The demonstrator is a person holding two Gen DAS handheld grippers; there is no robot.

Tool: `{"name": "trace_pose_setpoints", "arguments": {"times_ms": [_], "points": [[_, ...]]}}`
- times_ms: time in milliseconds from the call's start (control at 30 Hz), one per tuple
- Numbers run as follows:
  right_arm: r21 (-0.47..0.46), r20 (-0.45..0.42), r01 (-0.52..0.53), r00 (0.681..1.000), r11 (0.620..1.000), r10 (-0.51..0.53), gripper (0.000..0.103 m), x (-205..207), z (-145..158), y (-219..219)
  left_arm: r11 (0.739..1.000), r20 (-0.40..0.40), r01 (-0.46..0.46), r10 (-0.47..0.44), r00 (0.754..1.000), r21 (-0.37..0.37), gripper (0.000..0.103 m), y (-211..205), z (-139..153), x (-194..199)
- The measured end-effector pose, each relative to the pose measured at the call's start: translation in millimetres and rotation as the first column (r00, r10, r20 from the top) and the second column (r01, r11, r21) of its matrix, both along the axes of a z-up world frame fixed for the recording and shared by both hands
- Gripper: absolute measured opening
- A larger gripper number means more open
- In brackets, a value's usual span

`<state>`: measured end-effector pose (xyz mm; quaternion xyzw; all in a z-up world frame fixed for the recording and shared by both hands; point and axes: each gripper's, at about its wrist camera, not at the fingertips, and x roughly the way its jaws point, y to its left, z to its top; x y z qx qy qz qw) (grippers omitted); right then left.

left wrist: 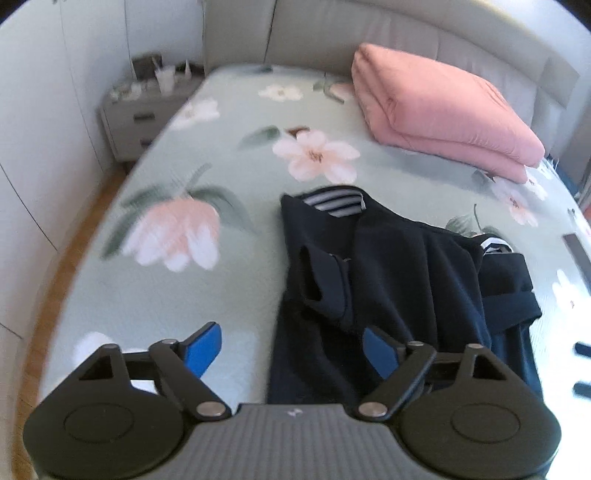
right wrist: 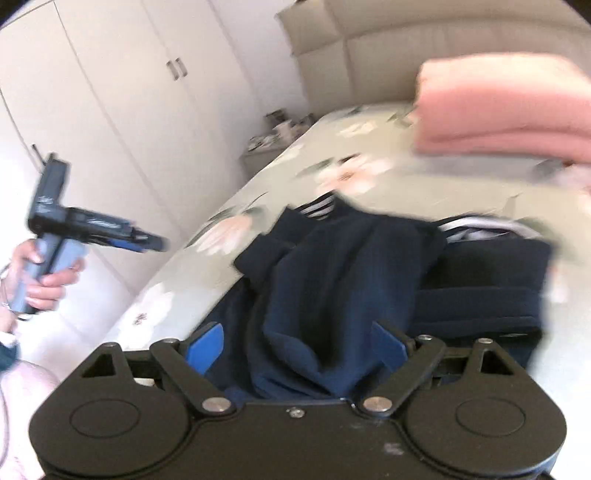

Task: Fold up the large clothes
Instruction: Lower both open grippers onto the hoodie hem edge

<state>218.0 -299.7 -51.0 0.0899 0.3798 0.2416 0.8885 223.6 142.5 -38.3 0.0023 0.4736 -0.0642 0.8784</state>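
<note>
A dark navy garment (left wrist: 399, 280) with a striped collar lies crumpled on the floral bedspread (left wrist: 177, 295); it also shows in the right wrist view (right wrist: 347, 280), where its near edge hangs over the bed's side. My left gripper (left wrist: 291, 350) is open and empty, hovering at the garment's near left edge. My right gripper (right wrist: 295, 349) is open, with its blue fingers (right wrist: 205, 347) on either side of the garment's near fold and not clamped on it. The left gripper also shows in the right wrist view (right wrist: 155, 244), hand-held off the bed's left side.
A folded pink quilt (left wrist: 443, 110) lies at the head of the bed by the padded headboard (left wrist: 406, 33). A grey nightstand (left wrist: 136, 118) with small items stands at the far left. White wardrobe doors (right wrist: 122, 92) line the left wall.
</note>
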Motion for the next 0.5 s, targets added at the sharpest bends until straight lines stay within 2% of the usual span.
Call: {"name": "trace_pose_setpoints", "arguments": {"times_ms": [67, 133, 200, 267, 333, 400, 500], "points": [[-0.044, 0.01, 0.064, 0.998, 0.997, -0.064, 0.102, -18.8, 4.9, -12.0, 0.999, 0.022, 0.027, -0.028, 0.999, 0.046, 0.09, 1.5, 9.0, -14.6], [-0.056, 0.012, 0.128, 0.992, 0.99, -0.127, 0.102, -40.4, 8.9, -34.0, 0.997, 0.021, 0.065, -0.066, 0.998, 0.041, 0.093, 4.3, 10.7, -29.0], [-0.054, -0.015, 0.147, 0.989, 0.988, -0.148, 0.102, -59.8, 8.0, -54.8, 0.995, 0.029, 0.092, -0.093, 0.995, 0.04, 0.096, 8.2, 2.9, -45.4], [-0.067, -0.024, 0.153, 0.988, 0.986, -0.155, 0.102, -81.7, 7.9, -74.5, 0.996, 0.013, 0.077, -0.078, 0.997, 0.046, 0.099, 13.7, -17.8, -63.1], [-0.078, -0.074, 0.167, 0.982, 0.983, -0.173, 0.102, -92.7, -7.9, -90.3, 0.994, -0.02, 0.085, -0.084, 0.996, 0.07, 0.097, 16.3, -48.4, -78.8], [-0.04, -0.134, 0.19, 0.972, 0.981, -0.193, 0.102, -97.6, -36.2, -98.9, 0.99, -0.04, 0.095, -0.091, 0.995, 0.102, 0.096, 15.2, -82.1, -95.8], [0.017, -0.209, 0.247, 0.949, 0.969, -0.238, 0.102, -121.0, -75.7, -116.3, 0.979, -0.026, 0.114, -0.112, 0.993, 0.171, 0.096, 9.4, -120.8, -123.0]]}}
